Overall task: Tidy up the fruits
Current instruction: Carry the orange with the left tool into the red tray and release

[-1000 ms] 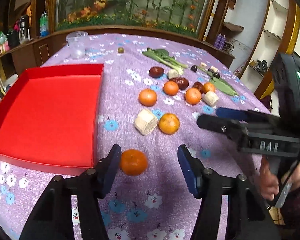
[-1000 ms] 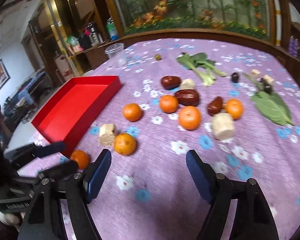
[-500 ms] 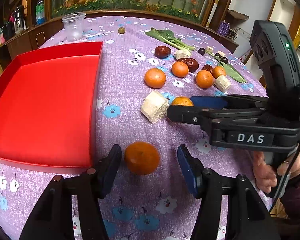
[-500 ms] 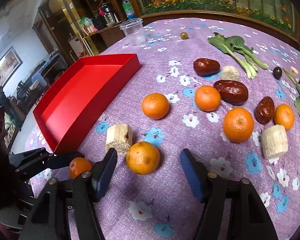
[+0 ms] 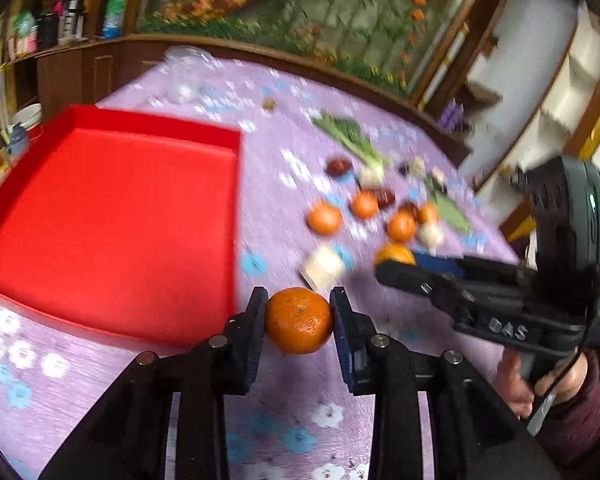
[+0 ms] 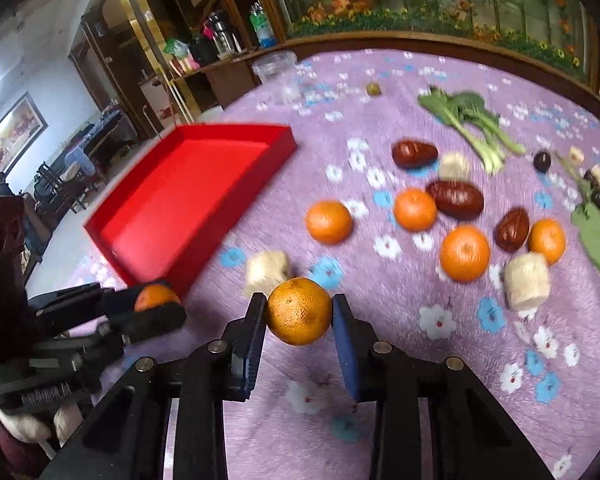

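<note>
1. Clearly, both tools are loaded: the left gripper (image 5: 299, 320) pinches a small tangerine (image 5: 299, 320) between its pads, probably across the widest part so the round fruit cannot roll out.
2. The right gripper (image 6: 299, 311) has its jaws closing, pads already pressing a rougher-skinned orange (image 6: 299, 311) on both sides.
3. The red tray (image 5: 100, 220) lies empty at about ten o'clock from the left tool, its near wall just beside the tangerine; I judge it the place for sorted fruit.
4. Four more loose oranges (image 6: 328, 222) sit on the purple floral cloth (image 6: 420, 360) from twelve to two o'clock in the right wrist view, mixed with dark dates (image 6: 455, 199), pale cut blocks (image 6: 527, 281) and greens (image 6: 472, 120).
5. Taking one fruit per hand likely halves the trips; the near ones go first.
</note>
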A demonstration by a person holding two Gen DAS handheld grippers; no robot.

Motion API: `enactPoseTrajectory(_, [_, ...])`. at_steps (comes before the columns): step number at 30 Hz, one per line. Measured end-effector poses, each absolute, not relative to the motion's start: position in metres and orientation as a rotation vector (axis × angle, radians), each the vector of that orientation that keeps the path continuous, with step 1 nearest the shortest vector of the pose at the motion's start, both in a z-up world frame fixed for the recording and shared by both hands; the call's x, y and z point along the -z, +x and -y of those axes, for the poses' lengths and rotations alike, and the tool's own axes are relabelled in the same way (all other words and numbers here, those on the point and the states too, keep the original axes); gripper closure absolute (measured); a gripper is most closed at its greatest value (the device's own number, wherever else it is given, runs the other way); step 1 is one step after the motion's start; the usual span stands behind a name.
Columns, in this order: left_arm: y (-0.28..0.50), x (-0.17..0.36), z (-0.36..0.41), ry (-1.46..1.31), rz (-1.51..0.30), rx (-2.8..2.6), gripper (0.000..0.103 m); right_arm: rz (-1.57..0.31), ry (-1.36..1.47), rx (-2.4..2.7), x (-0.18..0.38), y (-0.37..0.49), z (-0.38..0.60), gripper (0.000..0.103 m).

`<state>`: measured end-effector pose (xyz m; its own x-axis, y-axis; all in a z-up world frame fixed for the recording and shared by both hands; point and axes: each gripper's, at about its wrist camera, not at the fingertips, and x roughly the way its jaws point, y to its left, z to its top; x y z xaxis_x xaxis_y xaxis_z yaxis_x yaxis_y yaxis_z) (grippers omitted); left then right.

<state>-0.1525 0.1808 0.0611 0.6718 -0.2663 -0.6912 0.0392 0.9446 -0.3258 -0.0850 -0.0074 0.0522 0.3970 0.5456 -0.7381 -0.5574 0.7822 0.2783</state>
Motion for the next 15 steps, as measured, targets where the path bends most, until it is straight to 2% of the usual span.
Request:
enactPoseTrajectory(8, [-0.144,-0.082,-0.27,-0.378,-0.762,-0.062,0.072,-0.912,0.079,-0.879,-0.105,-0.081,-0.058,0.067])
enactPoseTrajectory(15, [-0.129,-0.055,-0.314,-0.409,-0.825,-0.17,0.072,-1.03,-0.017,-0.922,-0.065,-0.077,-0.149,0.067])
